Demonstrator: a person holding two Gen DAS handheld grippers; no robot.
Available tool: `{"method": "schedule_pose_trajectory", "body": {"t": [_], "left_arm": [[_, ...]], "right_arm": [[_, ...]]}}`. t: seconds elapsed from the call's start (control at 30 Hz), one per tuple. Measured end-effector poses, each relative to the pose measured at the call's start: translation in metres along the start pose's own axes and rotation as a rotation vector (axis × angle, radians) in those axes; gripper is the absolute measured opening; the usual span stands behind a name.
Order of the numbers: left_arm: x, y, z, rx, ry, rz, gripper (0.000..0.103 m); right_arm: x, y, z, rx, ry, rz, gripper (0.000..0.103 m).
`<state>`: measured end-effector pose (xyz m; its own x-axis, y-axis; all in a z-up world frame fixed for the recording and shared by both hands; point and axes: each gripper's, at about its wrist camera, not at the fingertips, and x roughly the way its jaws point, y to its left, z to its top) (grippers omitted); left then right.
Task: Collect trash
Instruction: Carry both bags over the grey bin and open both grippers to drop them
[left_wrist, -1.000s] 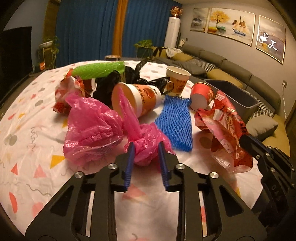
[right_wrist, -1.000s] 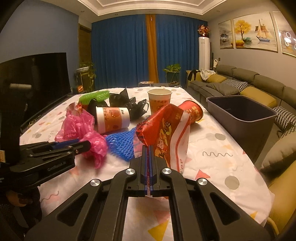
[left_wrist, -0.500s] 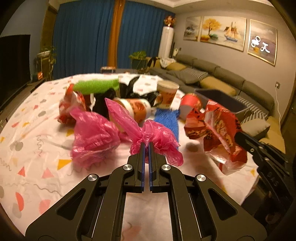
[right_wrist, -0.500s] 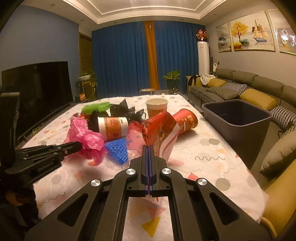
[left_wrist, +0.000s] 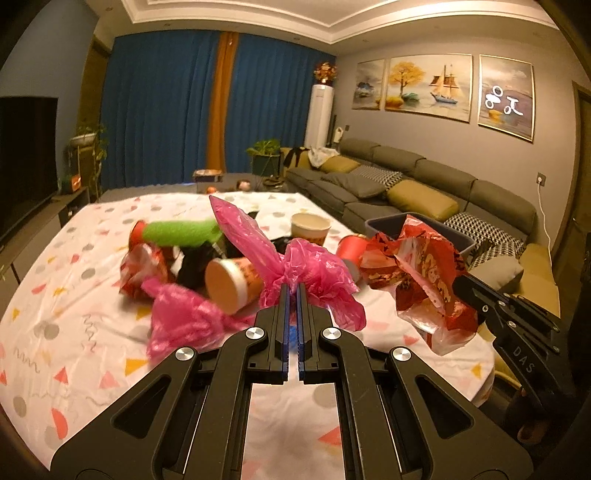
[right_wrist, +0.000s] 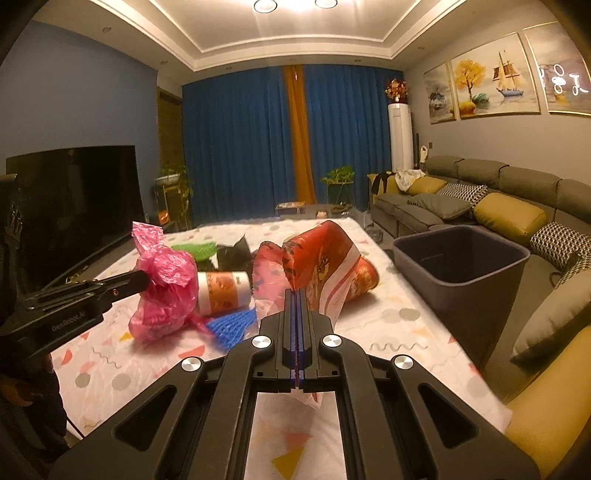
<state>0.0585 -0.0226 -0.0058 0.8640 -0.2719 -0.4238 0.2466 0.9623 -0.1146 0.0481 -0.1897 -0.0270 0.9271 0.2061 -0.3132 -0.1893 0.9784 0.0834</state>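
Observation:
My left gripper (left_wrist: 291, 291) is shut on a pink plastic bag (left_wrist: 310, 273) and holds it above the table; the bag also shows in the right wrist view (right_wrist: 166, 288). My right gripper (right_wrist: 296, 295) is shut on a red and white snack wrapper (right_wrist: 321, 258), lifted off the table; the wrapper also shows in the left wrist view (left_wrist: 424, 273). A grey bin (right_wrist: 461, 266) stands open beside the table's right edge. On the table lie a paper cup on its side (right_wrist: 221, 288), a blue foam net (right_wrist: 232, 326), a green foam net (left_wrist: 181, 232) and a black bag (left_wrist: 195, 266).
The table (right_wrist: 388, 325) has a patterned white cloth. An upright paper cup (left_wrist: 309, 229) and a red cup (left_wrist: 351, 245) stand further back. A sofa (right_wrist: 498, 199) runs along the right wall, a TV (right_wrist: 74, 199) at the left.
My left gripper closed on the pink bag and lifted it off the table. My right gripper rose with the red wrapper, still shut on it.

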Motion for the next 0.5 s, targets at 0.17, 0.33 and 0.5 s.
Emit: {"method": "schedule_pose_trajectory", "body": {"t": [0.17,0.33,0.5], "left_arm": [[0.009,-0.023,0.019,0.037,-0.025,-0.034,0.002],[0.028,-0.06,0.047,0.092,-0.058,-0.093,0.002],[0.06,-0.099,0.074,0.135,-0.079,-0.148,0.002]], "right_arm": [[-0.005,-0.015,0.013,0.012,-0.036,-0.038,0.001],[-0.009,-0.044,0.031,0.022,-0.094,-0.108,0.001],[0.001,-0.083,0.052,0.023,-0.144,-0.19,0.001]]}}
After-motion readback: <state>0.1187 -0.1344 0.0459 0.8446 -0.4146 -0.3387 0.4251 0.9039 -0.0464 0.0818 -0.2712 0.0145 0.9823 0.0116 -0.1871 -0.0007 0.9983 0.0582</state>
